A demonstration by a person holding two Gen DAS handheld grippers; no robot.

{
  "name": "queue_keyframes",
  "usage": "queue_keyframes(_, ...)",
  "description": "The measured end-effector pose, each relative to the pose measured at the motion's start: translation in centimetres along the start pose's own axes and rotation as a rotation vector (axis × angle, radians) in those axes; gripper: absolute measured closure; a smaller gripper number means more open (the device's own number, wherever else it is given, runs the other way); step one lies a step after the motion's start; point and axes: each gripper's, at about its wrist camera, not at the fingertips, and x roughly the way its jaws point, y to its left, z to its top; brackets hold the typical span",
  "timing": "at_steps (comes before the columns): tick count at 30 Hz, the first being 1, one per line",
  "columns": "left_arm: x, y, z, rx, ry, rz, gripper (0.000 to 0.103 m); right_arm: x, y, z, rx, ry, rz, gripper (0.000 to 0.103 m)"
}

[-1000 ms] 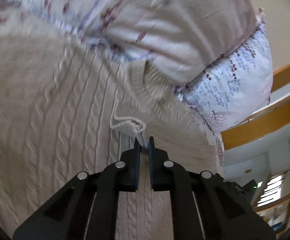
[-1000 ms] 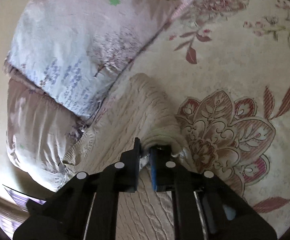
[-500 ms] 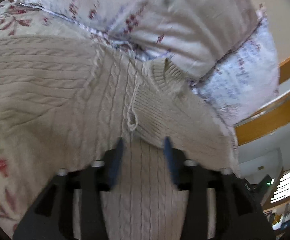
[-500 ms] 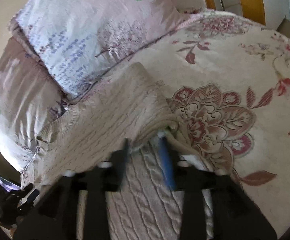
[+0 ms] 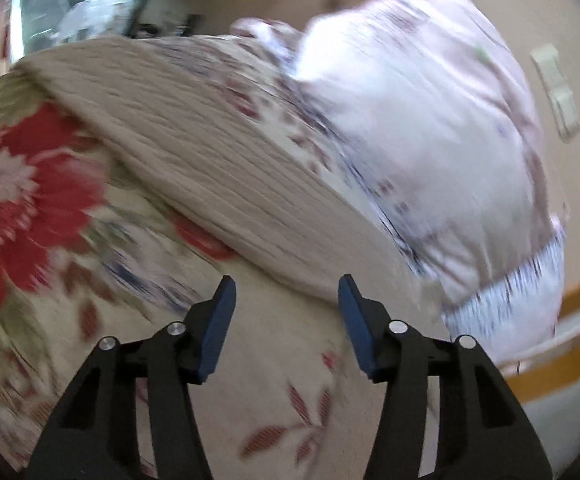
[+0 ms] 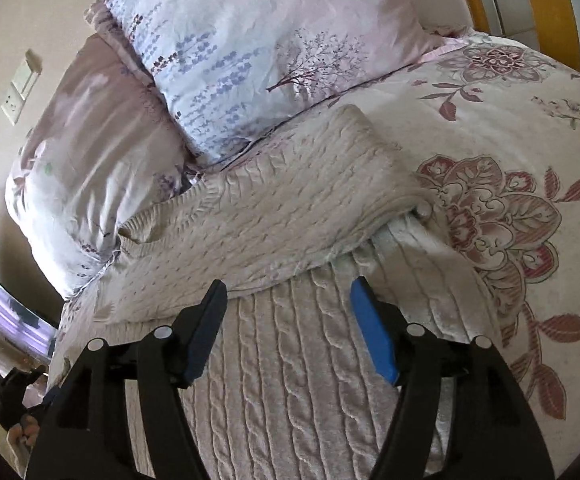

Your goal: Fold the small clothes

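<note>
Cream cable-knit is what we see ahead of both tools — the sweater [image 6: 290,216] lies on the floral bedspread [image 6: 510,128], its upper part folded across the lower. Our left gripper [image 5: 286,292] has its blue pads set apart with nothing between them; in its blurred view the sweater [image 5: 218,168] runs as a band just beyond the fingertips, off toward the upper left, and only bedspread [image 5: 270,380] sits beneath the jaws. To its right are the pillows [image 5: 430,140]. Our right gripper [image 6: 288,292] hangs over the sweater's lower panel — jaws opening, pads clear of the knit, the folded edge just past the tips. Beyond the fold lie two pillows [image 6: 250,40].
</note>
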Motion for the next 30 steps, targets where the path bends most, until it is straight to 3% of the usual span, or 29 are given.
queue_keyframes(5, 1.0, 2.0, 2.0, -0.129, -0.004, -0.018, 0.063, 0.2, -0.3, -0.2, 0.008, 0.008, 0.014, 0.035)
queue_keyframes(13, 0.6, 4.8, 4.1, -0.305, -0.080, -0.019, 0.079, 0.4, 0.1, -0.4, -0.006, 0.017, 0.025, 0.034)
queue_keyframes(14, 0.6, 5.0, 4.3, -0.313, -0.084, -0.020, 0.082, 0.4, 0.1, -0.5, -0.006, 0.017, 0.028, 0.034)
queue_keyframes(15, 0.5, 5.1, 4.5, -0.314, -0.093, -0.016, 0.095, 0.4, 0.1, -0.5, -0.006, 0.017, 0.030, 0.034)
queue_keyframes(19, -0.3, 2.8, 5.2, -0.241, -0.130, -0.020, 0.096, 0.6, 0.1, -0.4, -0.010, 0.021, 0.039, 0.033)
queue_keyframes(25, -0.8, -4.3, 5.6, -0.101, -0.148, -0.148, 0.097, 0.5, 0.1, -0.5, -0.006, 0.018, 0.052, 0.033)
queue_keyframes(30, 0.5, -10.6, 3.0, 0.041, -0.097, -0.249, 0.097, 0.4, 0.1, -0.5, -0.003, 0.016, 0.058, 0.033)
